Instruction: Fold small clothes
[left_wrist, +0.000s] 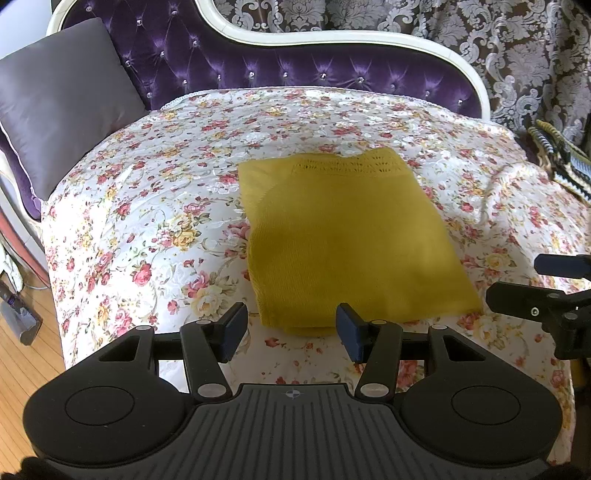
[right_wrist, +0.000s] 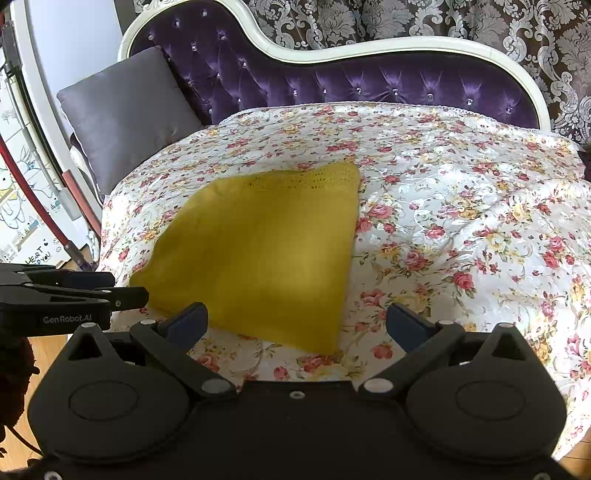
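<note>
The left gripper (left_wrist: 291, 330) is matte black, with two broad rounded lobes, each bearing a shallow round disc, either side of a ribbed grey plate marked with a small round crosshair emblem. Black link arms with triangular cut-outs run to the fingers, pinned by silver round pivots. Its finger pads (left_wrist: 236, 328) are dark blue and flat. The right gripper (right_wrist: 295, 326) has the same black lobes, discs, silver pivots and blue pads, with a smooth black centre plate and a small silver screw. White "GenRobot.AI" lettering marks the left gripper's side.
</note>
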